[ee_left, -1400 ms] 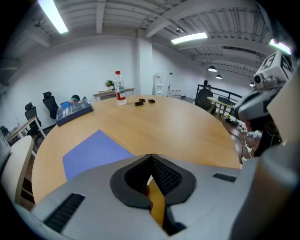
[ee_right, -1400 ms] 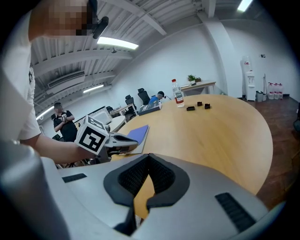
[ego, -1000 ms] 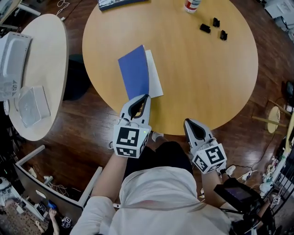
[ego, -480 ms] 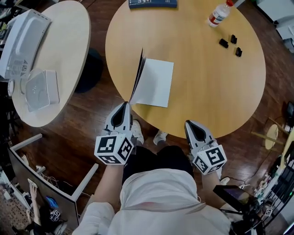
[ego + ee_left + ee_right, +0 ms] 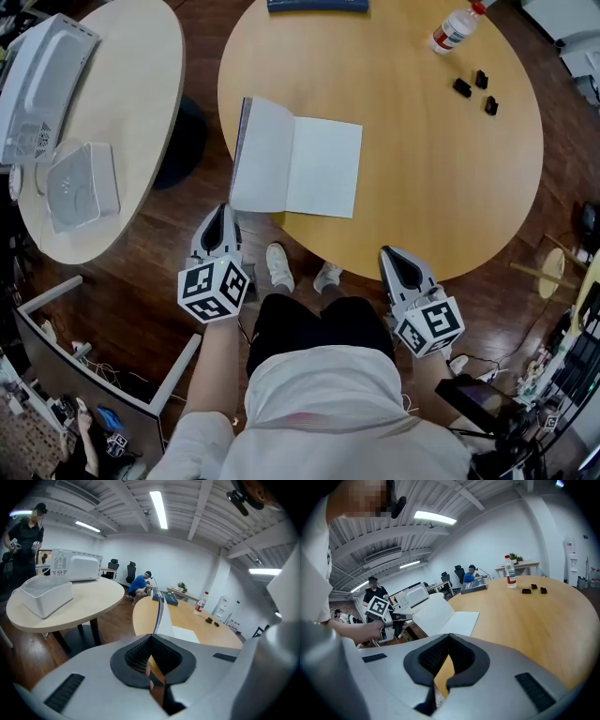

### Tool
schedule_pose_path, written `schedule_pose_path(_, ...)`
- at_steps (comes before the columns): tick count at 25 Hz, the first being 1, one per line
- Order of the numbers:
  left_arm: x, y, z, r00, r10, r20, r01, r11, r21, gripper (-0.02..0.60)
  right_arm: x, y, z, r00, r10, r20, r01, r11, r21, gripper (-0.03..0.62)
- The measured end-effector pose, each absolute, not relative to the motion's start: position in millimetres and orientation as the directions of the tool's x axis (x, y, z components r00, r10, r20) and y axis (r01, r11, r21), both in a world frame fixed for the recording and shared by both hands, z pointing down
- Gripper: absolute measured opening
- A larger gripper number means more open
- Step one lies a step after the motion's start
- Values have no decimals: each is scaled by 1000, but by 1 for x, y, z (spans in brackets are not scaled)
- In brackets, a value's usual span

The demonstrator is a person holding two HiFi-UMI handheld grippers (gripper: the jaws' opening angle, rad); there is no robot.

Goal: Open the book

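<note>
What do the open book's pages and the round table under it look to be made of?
Book: plain white paper with a matt finish. The raised left leaf looks thin, and its blue outer edge is probably card. Round table: light wood-look top, smooth with a soft sheen. It may be veneer or laminate; I cannot tell which.

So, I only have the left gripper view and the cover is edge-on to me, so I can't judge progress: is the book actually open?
Observer: Yes. In the head view the book is spread open, two white pages facing up.
Operator: Is the cover down flat?
Observer: No. The right gripper view shows the cover tilted up off the table, the left gripper at its near corner.
Operator: Is the other gripper helping?
Observer: No. The right gripper is shut, empty, short of the table's near edge.
</note>
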State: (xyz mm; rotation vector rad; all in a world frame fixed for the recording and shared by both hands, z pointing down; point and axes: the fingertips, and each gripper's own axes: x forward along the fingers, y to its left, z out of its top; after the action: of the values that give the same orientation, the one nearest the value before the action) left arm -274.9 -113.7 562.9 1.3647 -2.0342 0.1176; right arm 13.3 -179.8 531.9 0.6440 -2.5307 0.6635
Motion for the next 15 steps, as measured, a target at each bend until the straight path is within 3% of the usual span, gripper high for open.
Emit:
schedule_pose_path(7, -283, -108, 617, -184, -727, 661, -861, 443, 248, 11, 4, -177, 537, -783, -326, 529, -548, 765, -339, -6)
schedule_pose_path(15, -267, -122, 651, -116, -708, 697, -923, 336, 188, 12, -7, -169, 544, -777, -323, 541, -552, 764, -335, -6)
